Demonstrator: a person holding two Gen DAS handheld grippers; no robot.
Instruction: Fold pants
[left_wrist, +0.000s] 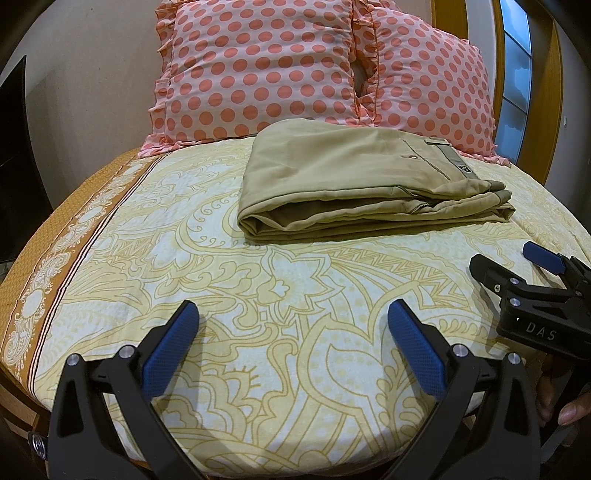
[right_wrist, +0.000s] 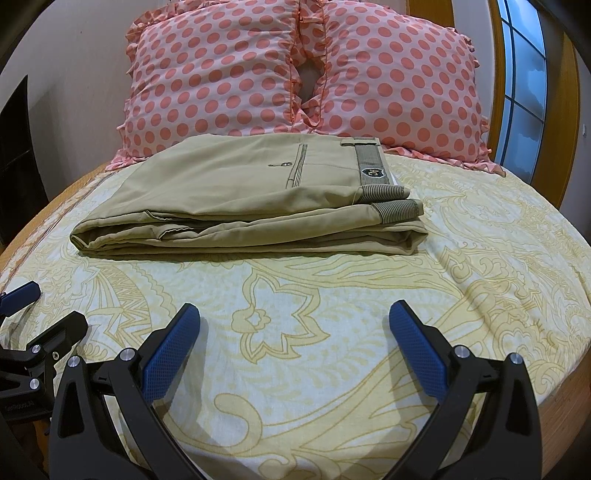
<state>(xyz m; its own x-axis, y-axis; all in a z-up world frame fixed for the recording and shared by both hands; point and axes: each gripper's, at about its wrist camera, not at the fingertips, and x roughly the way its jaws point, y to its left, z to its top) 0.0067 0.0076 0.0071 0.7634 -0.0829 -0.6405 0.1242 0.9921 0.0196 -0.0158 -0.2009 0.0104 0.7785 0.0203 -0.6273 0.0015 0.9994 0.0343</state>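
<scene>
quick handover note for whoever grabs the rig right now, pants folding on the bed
Left tongs: open, empty, hovering over the bedsheet, short of the pants.
Right tongs: open, empty, alongside the left pair and also clear of the fabric.
Pants: khaki, lying in a flat layered stack on the sheet in front of the two polka-dot pillows, with the waistband on the right and a rounded fold on the left.
Done: the pants look folded into a compact stack.
Left: probably nothing but a check; perhaps square the lower layers, which stick out a little at the right end.
</scene>
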